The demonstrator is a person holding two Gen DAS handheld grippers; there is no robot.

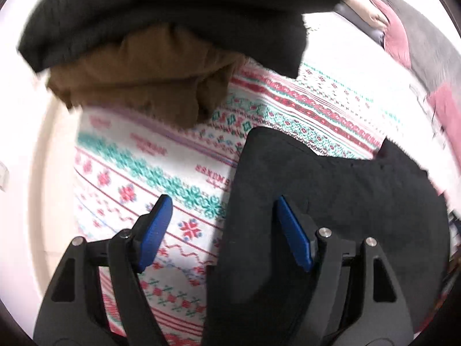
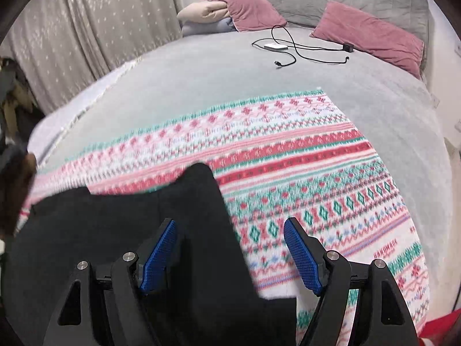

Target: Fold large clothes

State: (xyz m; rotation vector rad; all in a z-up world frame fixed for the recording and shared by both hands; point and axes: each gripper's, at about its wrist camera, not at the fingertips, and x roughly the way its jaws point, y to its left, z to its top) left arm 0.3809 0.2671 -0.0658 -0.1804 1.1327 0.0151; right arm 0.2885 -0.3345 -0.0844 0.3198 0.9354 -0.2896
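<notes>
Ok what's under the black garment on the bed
The black garment lies on a patterned blanket, which is spread over the grey bedcover. Whatever sits directly beneath the dark cloth is covered.

Blanket (image 2: 288, 155) lies on bed (image 2: 201, 72), near its foot. Garment (image 2: 129, 230) on blanket's near edge at 7 o'clock in right wrist view. Two pillows (image 2: 371, 34) at 12–1 o'clock by headboard; cable (image 2: 302, 47) w/ small box just before them. Curtain (image 2: 86, 28) at 10 o'clock. Left wrist view: stacked clothes (image 1: 161, 57) at 11–12, on blanket's far end.
</notes>
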